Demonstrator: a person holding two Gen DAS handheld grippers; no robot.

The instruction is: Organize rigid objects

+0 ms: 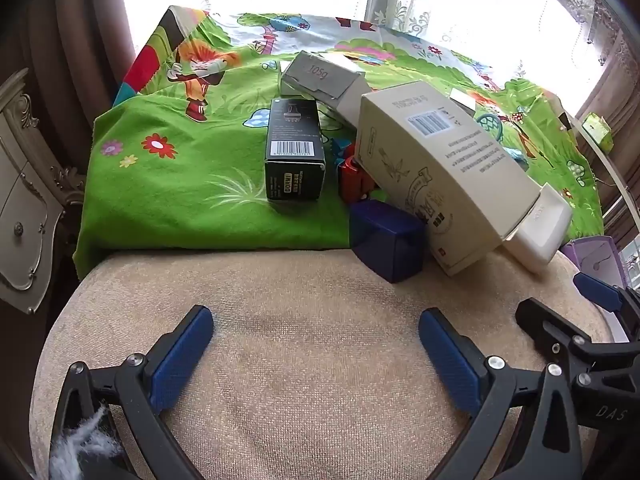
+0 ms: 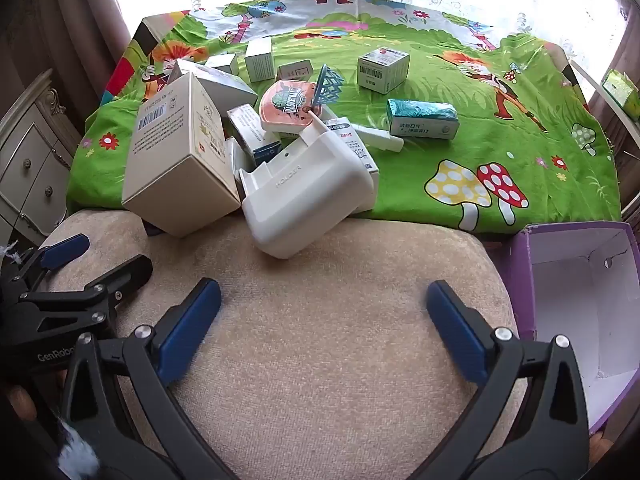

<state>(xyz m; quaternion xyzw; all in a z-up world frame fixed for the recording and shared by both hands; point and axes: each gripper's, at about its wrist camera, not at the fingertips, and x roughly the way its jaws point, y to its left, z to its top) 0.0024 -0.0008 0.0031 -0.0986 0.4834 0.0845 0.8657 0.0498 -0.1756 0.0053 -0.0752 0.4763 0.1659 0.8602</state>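
Because nothing has been sorted yet, the rigid objects are seen heaped at the near edge of the green cartoon cloth point(image 2: 520, 128): a large beige carton point(image 2: 176, 160) is tipped against a white holder point(image 2: 304, 200), with small boxes piled behind, while a teal box point(image 2: 422, 118) and a white cube box point(image 2: 382, 68) lie well apart at one o'clock. An empty purple box point(image 2: 580, 300), at three o'clock, is judged to be the intended bin. The right gripper point(image 2: 324, 320) is held spread wide over the beige cushion point(image 2: 320, 272), nothing between its pads; the heap lies at eleven o'clock. The left gripper point(image 1: 316, 344) is likewise spread and empty, the carton at one o'clock, a black box point(image 1: 294, 152) at twelve.
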